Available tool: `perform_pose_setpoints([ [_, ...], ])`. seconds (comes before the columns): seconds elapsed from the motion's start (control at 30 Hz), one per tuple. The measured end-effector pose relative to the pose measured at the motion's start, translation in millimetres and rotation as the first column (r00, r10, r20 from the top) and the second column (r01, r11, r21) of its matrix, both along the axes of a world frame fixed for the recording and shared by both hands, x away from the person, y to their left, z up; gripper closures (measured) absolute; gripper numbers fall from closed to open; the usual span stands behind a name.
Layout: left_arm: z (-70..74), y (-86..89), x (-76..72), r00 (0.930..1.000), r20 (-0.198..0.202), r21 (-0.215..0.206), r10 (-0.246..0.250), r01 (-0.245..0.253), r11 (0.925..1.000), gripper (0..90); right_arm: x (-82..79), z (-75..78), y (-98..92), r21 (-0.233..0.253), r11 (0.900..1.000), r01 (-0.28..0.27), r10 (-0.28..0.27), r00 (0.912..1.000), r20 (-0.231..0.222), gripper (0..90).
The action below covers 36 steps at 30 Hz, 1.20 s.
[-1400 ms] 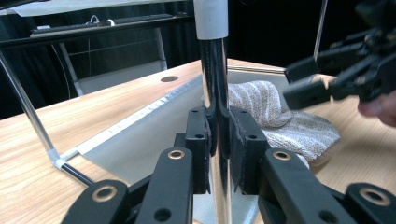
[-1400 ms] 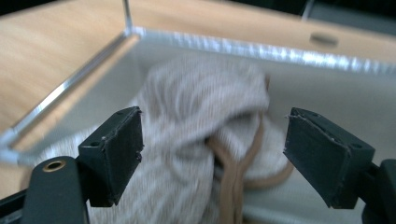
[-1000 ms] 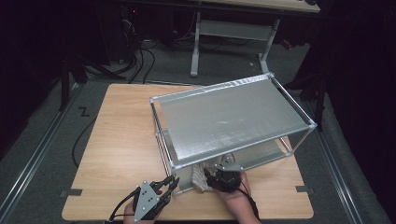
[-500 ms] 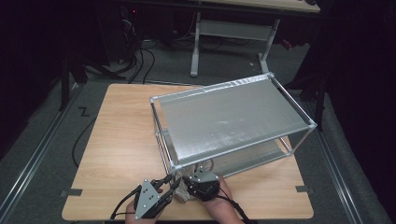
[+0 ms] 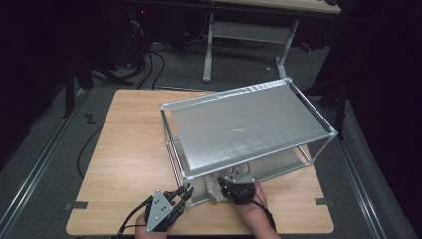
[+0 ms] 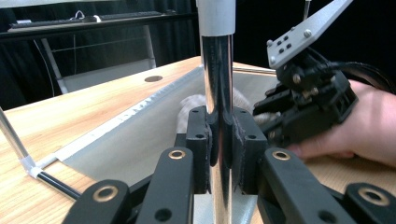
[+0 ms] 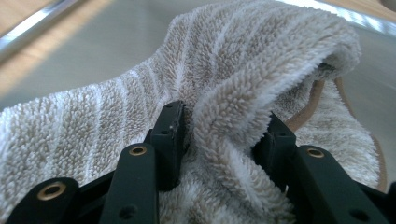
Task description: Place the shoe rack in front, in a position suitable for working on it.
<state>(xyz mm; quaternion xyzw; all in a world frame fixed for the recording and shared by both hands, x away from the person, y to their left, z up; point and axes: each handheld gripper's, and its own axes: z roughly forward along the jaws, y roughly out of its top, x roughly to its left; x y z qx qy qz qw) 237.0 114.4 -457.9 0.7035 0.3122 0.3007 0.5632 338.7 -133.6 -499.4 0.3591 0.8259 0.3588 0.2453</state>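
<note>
A metal shelf rack [image 5: 249, 124] stands on the wooden table [image 5: 124, 149]. My left gripper [image 5: 185, 192] is at the rack's near left corner, shut on the chrome corner post [image 6: 218, 84], which its pads [image 6: 198, 140] clamp from both sides. A beige towel with white stripes [image 7: 243, 70] lies bunched on the rack's lower shelf [image 6: 140, 140]. My right gripper [image 7: 224, 135] is shut on a thick fold of it. From above, the right gripper [image 5: 225, 186] reaches under the top shelf, with the towel [image 5: 213, 188] just left of it.
The rack's frosted top shelf [image 5: 259, 114] hides most of the lower shelf from above. Bare wood lies left of the rack. A desk frame [image 5: 239, 35] and cables [image 5: 144, 59] sit on the floor behind the table.
My right gripper swung left along the lower shelf's front edge and has come back to the right with the towel. The left gripper has stayed on the post.
</note>
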Motion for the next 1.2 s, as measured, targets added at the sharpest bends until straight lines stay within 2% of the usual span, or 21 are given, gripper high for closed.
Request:
perform_pose_setpoints([
  [0.07, 0.0, 0.3, -0.1, 1.0, 0.0, 0.0, 0.0, 0.0, 1.0, 79.0, 6.5, 0.6, -12.8, -0.005, 0.999, 0.033, -0.032, 0.9994, 0.011, 57.8],
  [0.13, 0.2, 1.0, -0.4, 1.0, 0.001, 0.003, 0.003, -0.003, 1.0, 79.0, 11.4, 1.1, -24.4, -0.003, 0.998, 0.07, -0.07, 0.9976, 0.0, 57.8],
  [0.23, 0.1, 2.7, -0.4, 0.9999, -0.004, -0.006, 0.009, -0.009, 0.9999, 79.2, 18.9, 1.6, -40.5, 0.003, 0.995, 0.098, -0.098, 0.9952, 0.005, 57.8],
  [0.27, 0.1, 3.6, -0.4, 0.9999, -0.009, -0.01, 0.012, -0.012, 0.9999, 79.3, 20.9, 1.8, -46.7, 0.007, 0.993, 0.121, -0.121, 0.9927, -0.003, 57.8],
  [0.37, 0.1, 5.4, -0.4, 0.9998, -0.014, -0.018, 0.017, -0.018, 0.9997, 79.4, 28.9, 2.7, -69.7, -0.01, 0.986, 0.167, -0.167, 0.9859, 0.01, 57.8],
  [0.47, 0.2, 6.3, -0.6, 0.9997, -0.012, -0.015, 0.019, -0.019, 0.9997, 79.5, 35.0, 2.7, -90.4, -0.015, 0.976, 0.218, -0.217, 0.976, 0.017, 57.7],
  [0.53, 0.3, 6.9, -0.9, 0.9997, -0.011, -0.012, 0.021, -0.021, 0.9997, 79.5, 38.6, 3.2, -106.2, -0.024, 0.965, 0.26, -0.26, 0.9654, 0.023, 57.6],
  [0.77, 0.1, 9.2, -2.3, 0.9995, -0.011, -0.015, 0.03, -0.03, 0.9994, 79.5, 48.5, 3.4, -145.5, -0.031, 0.937, 0.347, -0.345, 0.9369, 0.053, 57.0],
  [0.93, 0.1, 10.4, -2.7, 0.9993, -0.013, -0.017, 0.036, -0.036, 0.9992, 79.5, 51.7, 3.9, -163.2, -0.045, 0.918, 0.395, -0.391, 0.9174, 0.075, 56.3],
  [1.0, 0.2, 10.6, -2.8, 0.9993, -0.013, -0.016, 0.035, -0.036, 0.9992, 79.5, 51.8, 4.6, -168.2, -0.043, 0.906, 0.422, -0.418, 0.9057, 0.07, 56.2],
  [1.03, 0.2, 10.6, -2.8, 0.9993, -0.013, -0.016, 0.035, -0.036, 0.9992, 79.5, 52.5, 4.5, -171.2, -0.048, 0.904, 0.425, -0.421, 0.9039, 0.078, 56.2],
  [1.1, 0.2, 10.7, -2.9, 0.9993, -0.013, -0.015, 0.036, -0.036, 0.9992, 79.5, 52.9, 4.7, -174.0, -0.044, 0.895, 0.445, -0.441, 0.8944, 0.077, 56.3],
  [1.2, 0.2, 10.6, -2.9, 0.9993, -0.013, -0.016, 0.036, -0.036, 0.9992, 79.5, 53.9, 4.6, -174.4, -0.03, 0.9, 0.435, -0.433, 0.8995, 0.059, 59.6],
])
